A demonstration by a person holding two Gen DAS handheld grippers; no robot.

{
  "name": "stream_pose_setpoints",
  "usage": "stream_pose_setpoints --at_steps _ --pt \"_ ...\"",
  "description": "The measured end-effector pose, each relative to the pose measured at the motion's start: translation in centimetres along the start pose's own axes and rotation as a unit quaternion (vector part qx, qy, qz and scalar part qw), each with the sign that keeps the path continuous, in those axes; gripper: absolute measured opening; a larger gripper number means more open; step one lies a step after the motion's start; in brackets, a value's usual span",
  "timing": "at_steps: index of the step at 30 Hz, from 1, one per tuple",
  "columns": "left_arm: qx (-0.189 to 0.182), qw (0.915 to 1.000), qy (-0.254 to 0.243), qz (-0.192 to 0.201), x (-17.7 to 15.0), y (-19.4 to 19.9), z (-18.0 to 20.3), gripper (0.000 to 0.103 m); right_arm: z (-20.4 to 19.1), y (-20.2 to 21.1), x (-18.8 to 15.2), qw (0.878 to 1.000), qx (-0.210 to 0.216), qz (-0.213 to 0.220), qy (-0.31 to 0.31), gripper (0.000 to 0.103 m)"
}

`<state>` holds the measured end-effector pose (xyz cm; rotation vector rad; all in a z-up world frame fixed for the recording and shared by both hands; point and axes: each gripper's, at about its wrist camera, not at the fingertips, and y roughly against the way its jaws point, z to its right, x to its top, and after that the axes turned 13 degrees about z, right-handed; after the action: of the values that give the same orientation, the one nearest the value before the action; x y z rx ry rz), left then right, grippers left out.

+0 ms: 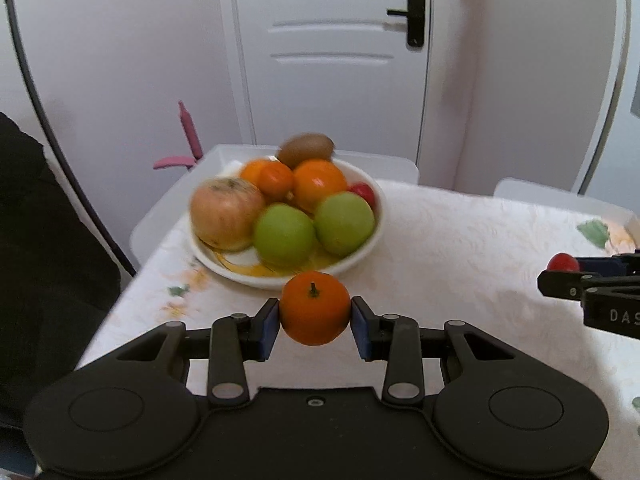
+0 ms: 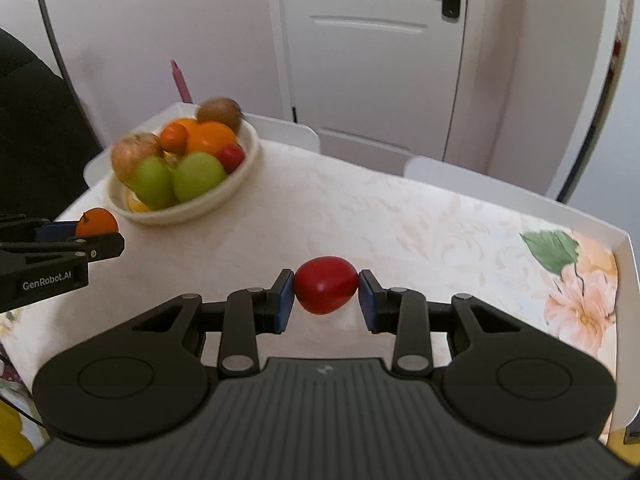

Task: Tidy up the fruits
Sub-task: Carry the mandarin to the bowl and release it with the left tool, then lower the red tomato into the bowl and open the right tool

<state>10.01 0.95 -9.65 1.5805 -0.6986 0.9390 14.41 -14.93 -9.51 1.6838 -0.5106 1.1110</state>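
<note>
Left claw (image 1: 315, 314) grips a mandarin (image 1: 314, 308) low centre, just before the full bowl (image 1: 362, 258), right claw (image 2: 326, 294) grips a red fruit (image 2: 326, 285) over the tabletop (image 2: 400, 220) mid-frame; carry step, next likely needs a free spot in the bowl.

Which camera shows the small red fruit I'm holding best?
The right wrist view: the red fruit sits centered between the right tool's pads, whole and sharp. The left wrist view catches only its top at the right edge, behind that tool.
</note>
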Motion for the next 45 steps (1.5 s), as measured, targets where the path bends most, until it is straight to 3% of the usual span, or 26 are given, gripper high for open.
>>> stream_pose_setpoints --at_steps 8,21,35,36,37,39,45 --pt "-0.006 0.9999 -0.003 0.01 2.4 0.5 -3.8 0.042 -4.3 0.0 3.5 1.0 0.012 0.017 0.001 0.049" --pt "-0.046 0.9987 -0.019 0.008 4.3 -2.8 -8.2 0.042 -10.7 -3.1 6.1 1.0 0.009 0.022 -0.013 0.049" --pt "-0.102 0.9929 -0.048 -0.038 3.1 -7.6 -9.0 0.043 -12.3 -5.5 6.3 0.999 -0.025 0.015 -0.034 0.049" --pt "-0.106 0.9926 -0.048 -0.037 3.1 -7.7 -9.1 0.052 -12.3 -5.6 6.4 0.999 -0.028 0.015 -0.036 0.049" --pt "-0.109 0.9923 -0.048 -0.034 3.2 -7.6 -9.2 0.069 -12.3 -5.7 6.4 0.999 -0.03 0.015 -0.038 0.049" --pt "-0.109 0.9924 -0.052 -0.021 3.4 -7.2 -9.3 0.085 -12.1 -5.8 6.5 0.998 -0.035 0.015 -0.042 0.049" --pt "-0.108 0.9926 -0.056 -0.011 4.2 -6.5 -10.3 0.086 -12.1 -6.2 7.5 0.998 -0.037 0.019 -0.041 0.049"
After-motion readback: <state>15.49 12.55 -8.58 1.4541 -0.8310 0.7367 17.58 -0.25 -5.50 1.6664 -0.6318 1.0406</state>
